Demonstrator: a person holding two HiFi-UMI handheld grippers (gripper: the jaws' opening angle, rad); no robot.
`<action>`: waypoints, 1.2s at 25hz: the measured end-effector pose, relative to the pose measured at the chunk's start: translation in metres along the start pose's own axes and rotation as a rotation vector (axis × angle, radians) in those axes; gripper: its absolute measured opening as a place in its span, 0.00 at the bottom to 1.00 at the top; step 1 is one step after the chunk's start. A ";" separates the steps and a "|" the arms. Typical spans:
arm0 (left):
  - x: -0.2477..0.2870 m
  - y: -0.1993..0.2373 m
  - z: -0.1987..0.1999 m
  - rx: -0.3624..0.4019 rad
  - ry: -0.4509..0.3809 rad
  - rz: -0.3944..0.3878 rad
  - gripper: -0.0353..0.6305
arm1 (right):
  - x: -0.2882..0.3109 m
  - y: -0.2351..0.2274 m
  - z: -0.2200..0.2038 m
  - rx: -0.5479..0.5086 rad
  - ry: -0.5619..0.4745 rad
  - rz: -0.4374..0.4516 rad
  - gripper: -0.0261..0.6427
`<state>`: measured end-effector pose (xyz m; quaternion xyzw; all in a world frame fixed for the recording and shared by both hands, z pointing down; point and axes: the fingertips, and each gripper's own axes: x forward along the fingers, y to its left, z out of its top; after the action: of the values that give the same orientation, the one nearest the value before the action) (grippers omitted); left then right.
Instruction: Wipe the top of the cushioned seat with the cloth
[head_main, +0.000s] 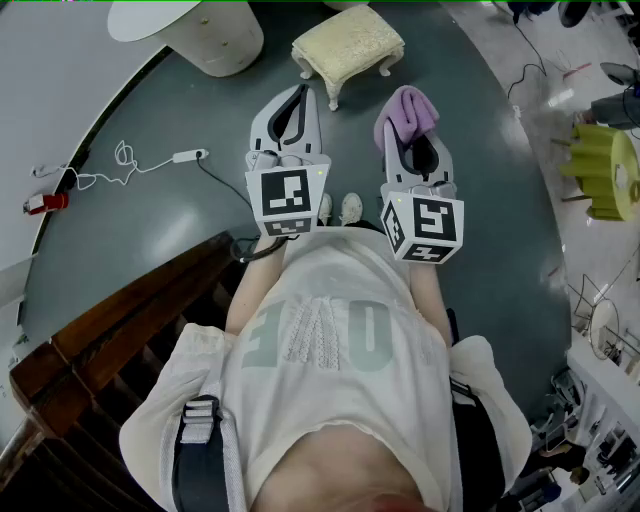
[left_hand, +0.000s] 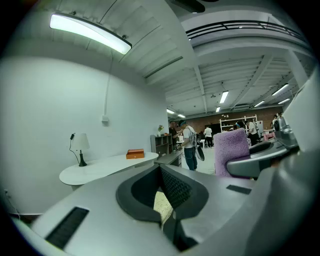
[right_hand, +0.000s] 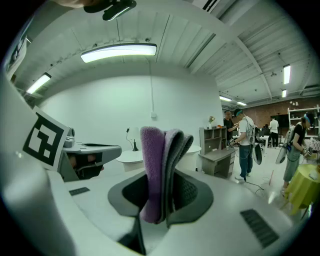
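The cushioned seat (head_main: 347, 45), a cream footstool with white legs, stands on the grey floor ahead of both grippers. In the head view my right gripper (head_main: 407, 128) is shut on a folded purple cloth (head_main: 410, 108), held in the air short of the seat's right end. The right gripper view shows the cloth (right_hand: 152, 160) upright between the jaws of that gripper (right_hand: 159, 202). My left gripper (head_main: 299, 97) hangs beside it, shut with nothing in it. In the left gripper view a sliver of the seat (left_hand: 161, 204) shows past the jaws, with the cloth (left_hand: 231, 150) to the right.
A white round table (head_main: 190, 28) stands to the seat's left. A white cable with an adapter (head_main: 186, 156) lies on the floor at left. Dark wooden steps (head_main: 110, 340) are at lower left. A yellow object (head_main: 600, 172) and clutter line the right side. People stand far off.
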<state>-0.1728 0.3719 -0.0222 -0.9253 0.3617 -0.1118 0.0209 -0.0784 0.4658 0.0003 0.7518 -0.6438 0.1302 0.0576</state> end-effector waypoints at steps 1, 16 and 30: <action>0.001 0.001 0.000 0.000 0.001 -0.001 0.06 | 0.001 0.000 0.000 -0.001 0.000 -0.001 0.19; 0.020 -0.015 -0.001 0.008 0.020 0.022 0.06 | 0.005 -0.029 0.000 -0.039 -0.006 0.002 0.19; 0.041 -0.011 -0.017 -0.015 0.040 0.078 0.06 | 0.017 -0.054 -0.015 -0.030 0.016 0.030 0.19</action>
<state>-0.1397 0.3529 0.0040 -0.9082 0.3988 -0.1268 0.0108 -0.0249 0.4619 0.0241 0.7400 -0.6565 0.1273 0.0720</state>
